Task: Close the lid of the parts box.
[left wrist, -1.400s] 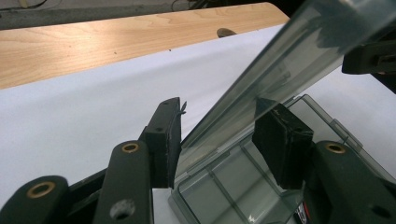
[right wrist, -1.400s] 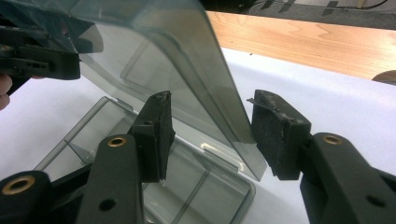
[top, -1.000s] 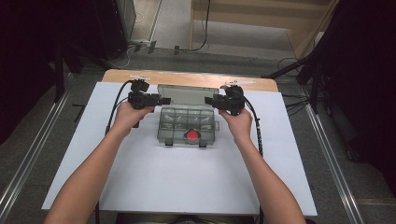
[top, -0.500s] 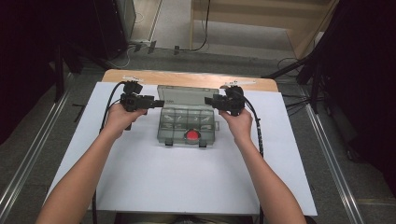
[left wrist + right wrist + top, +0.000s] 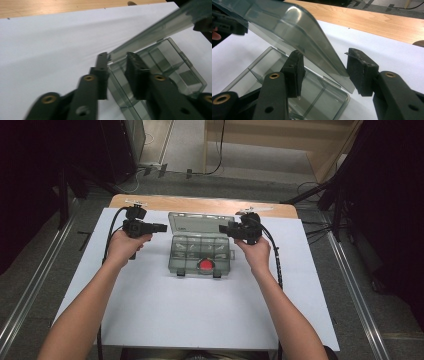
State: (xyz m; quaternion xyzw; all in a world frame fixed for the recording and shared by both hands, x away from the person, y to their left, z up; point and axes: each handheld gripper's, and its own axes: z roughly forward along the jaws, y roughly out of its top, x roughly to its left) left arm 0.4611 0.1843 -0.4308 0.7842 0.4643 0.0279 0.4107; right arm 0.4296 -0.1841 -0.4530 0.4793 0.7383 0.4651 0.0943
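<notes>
1. high view: clear compartment box (image 5: 201, 254) sits on the white sheet (image 5: 200, 315), lid (image 5: 201, 223) raised at its far edge.
2. red round item (image 5: 205, 265) lies in a near compartment of the box, between the two front latches.
3. left gripper (image 5: 161, 227) is beside the box's left far corner, apart from the lid.
4. left gripper view: jaws stand apart with a narrow gap, box corner (image 5: 117, 75) between them; contact cannot be told.
5. right gripper (image 5: 223, 229) is at the box's right far corner.
6. right gripper view: jaws stand wide apart, straddling the tilted lid edge (image 5: 329, 65), not closed on it.
</notes>
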